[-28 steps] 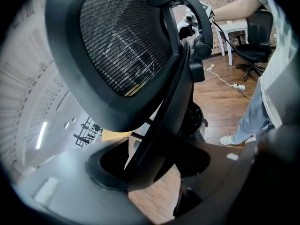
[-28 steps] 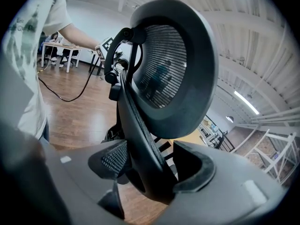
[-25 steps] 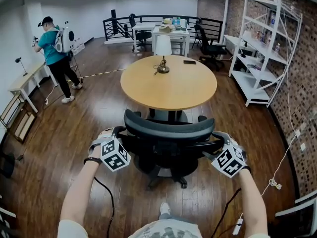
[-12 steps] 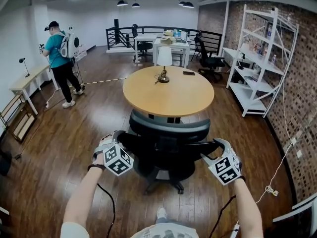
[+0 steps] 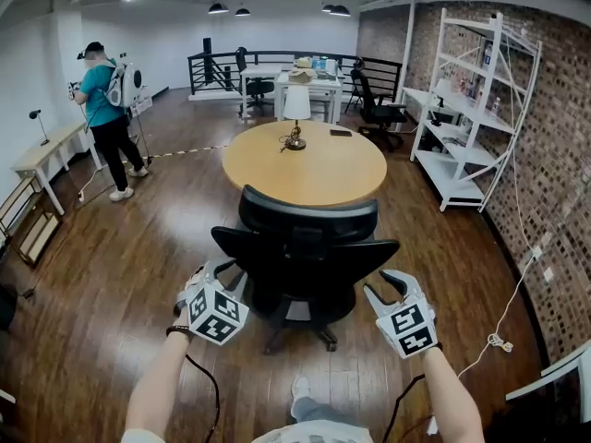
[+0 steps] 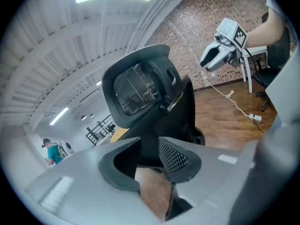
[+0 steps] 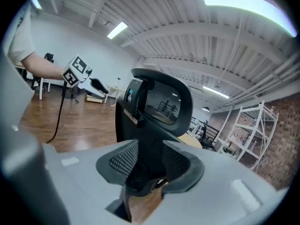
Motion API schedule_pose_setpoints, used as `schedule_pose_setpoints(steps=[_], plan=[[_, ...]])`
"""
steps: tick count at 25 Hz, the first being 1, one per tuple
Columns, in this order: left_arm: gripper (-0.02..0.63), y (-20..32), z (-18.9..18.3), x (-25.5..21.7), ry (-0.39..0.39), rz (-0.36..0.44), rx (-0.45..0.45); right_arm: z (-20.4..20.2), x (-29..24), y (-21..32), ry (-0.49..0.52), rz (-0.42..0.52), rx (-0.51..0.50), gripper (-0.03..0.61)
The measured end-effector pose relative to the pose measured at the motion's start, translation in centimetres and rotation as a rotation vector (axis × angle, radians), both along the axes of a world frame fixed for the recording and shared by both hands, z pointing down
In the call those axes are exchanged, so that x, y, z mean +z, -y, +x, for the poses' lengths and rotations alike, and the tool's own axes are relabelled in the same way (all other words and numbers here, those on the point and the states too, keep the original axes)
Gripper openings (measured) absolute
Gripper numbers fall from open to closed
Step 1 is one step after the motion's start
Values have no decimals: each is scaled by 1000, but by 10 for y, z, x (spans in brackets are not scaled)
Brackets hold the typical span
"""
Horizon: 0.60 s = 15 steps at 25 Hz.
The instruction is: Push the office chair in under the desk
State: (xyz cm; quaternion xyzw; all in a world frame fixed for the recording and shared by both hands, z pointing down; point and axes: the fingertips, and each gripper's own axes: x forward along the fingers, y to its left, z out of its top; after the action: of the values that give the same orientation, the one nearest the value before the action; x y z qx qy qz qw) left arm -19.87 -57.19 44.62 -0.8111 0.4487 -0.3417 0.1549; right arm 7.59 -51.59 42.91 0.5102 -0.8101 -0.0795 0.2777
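The black office chair point(image 5: 309, 247) stands with its mesh back against the near edge of the round wooden desk point(image 5: 314, 164), its seat facing in under the top. My left gripper point(image 5: 211, 273) hangs a little short of the chair's left armrest, touching nothing. My right gripper point(image 5: 386, 284) is likewise apart from the right armrest. Both sets of jaws are closing with nothing between the pads. The left gripper view shows the chair's back point(image 6: 140, 88) beyond the left gripper point(image 6: 149, 161). The right gripper view shows the chair point(image 7: 161, 104) past the right gripper point(image 7: 150, 165).
A small lamp point(image 5: 296, 109) stands on the desk. White shelving point(image 5: 471, 100) lines the brick wall at right. A person in a teal shirt point(image 5: 103, 109) stands at far left by a narrow side table point(image 5: 42, 155). More desks and chairs point(image 5: 305, 77) fill the back. A white cable point(image 5: 499, 340) trails on the floor at right.
The chair has rolled forward until its back meets the desk's edge. Both grippers have come off the chair's sides and drawn back towards me.
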Motion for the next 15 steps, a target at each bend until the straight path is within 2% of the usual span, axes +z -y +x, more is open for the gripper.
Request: schedule_pose_setpoints(steps=[2,7,12,15], plan=[[121,-22,7,-7,-76,4,-1,-5,-1,-17,58,-3,9,118],[20,-68,16,-22,-287,3,-17,-34,-9,-53,184,7,-2,64],[17,-101,33,-37,-454,9,-13,-59,-18,-85,276,16,-35,29],[17,-122,45,-43,-551,13,-2,-70,-23,-105,365,8,-56,-2]])
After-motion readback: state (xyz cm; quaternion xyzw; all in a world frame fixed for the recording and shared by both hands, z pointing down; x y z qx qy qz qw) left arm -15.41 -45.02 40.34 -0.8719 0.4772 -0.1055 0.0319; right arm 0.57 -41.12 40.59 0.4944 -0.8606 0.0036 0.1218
